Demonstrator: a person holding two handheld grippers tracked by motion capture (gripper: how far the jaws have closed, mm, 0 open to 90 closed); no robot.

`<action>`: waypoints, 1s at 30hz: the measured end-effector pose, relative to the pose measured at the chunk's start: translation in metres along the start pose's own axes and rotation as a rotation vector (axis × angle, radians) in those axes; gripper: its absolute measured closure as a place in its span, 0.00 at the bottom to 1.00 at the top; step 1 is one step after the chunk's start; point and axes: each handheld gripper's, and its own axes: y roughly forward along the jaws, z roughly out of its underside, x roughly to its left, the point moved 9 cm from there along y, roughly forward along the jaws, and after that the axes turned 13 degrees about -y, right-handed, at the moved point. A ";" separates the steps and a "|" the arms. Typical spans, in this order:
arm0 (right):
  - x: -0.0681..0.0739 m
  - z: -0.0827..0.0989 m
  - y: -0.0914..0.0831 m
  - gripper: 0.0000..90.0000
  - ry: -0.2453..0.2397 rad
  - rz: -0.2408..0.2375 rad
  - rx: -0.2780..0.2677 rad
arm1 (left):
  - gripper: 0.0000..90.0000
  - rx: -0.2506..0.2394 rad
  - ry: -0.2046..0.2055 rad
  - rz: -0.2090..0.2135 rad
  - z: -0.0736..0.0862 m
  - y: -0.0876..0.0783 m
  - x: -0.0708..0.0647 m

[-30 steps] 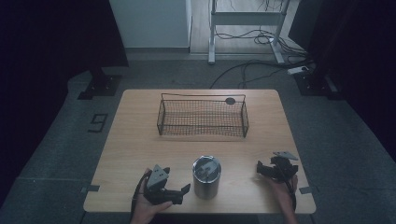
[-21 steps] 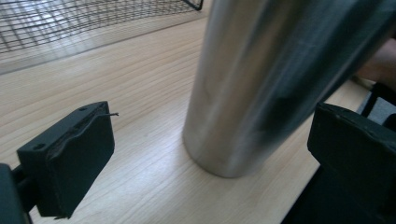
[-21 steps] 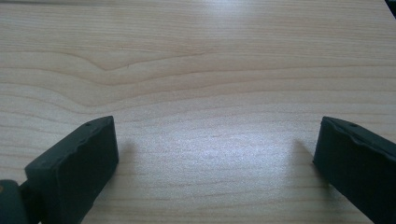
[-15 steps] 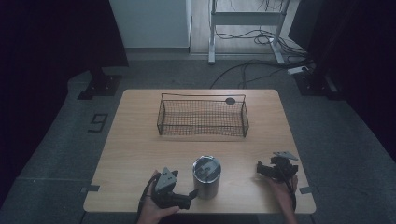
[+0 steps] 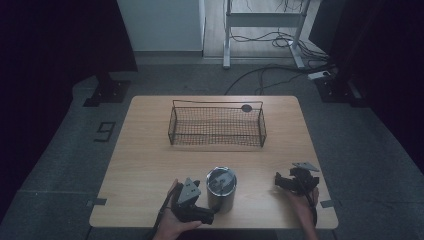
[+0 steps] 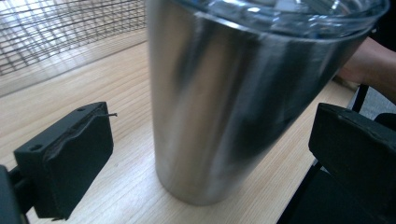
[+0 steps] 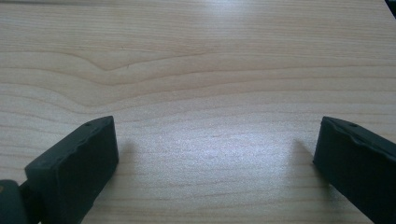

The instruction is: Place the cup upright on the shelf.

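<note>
One readable sign: a dark mark shaped like the numeral 9 [image 5: 105, 131] lies on the grey floor [image 5: 60, 150] at the left middle of the high view, just off the left edge of the wooden table [image 5: 150, 165]. Whether it is a 9 or some other figure seen from another side cannot be told. The steel tumbler [image 6: 224, 107] in the left gripper view carries no legible brand or label on the side that shows, and the tabletop in the right gripper view bears only wood grain
</note>
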 end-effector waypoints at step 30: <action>0.000 0.000 0.000 0.00 0.002 0.002 0.000 | 0.01 -0.036 0.059 -0.066 -0.022 0.044 -0.015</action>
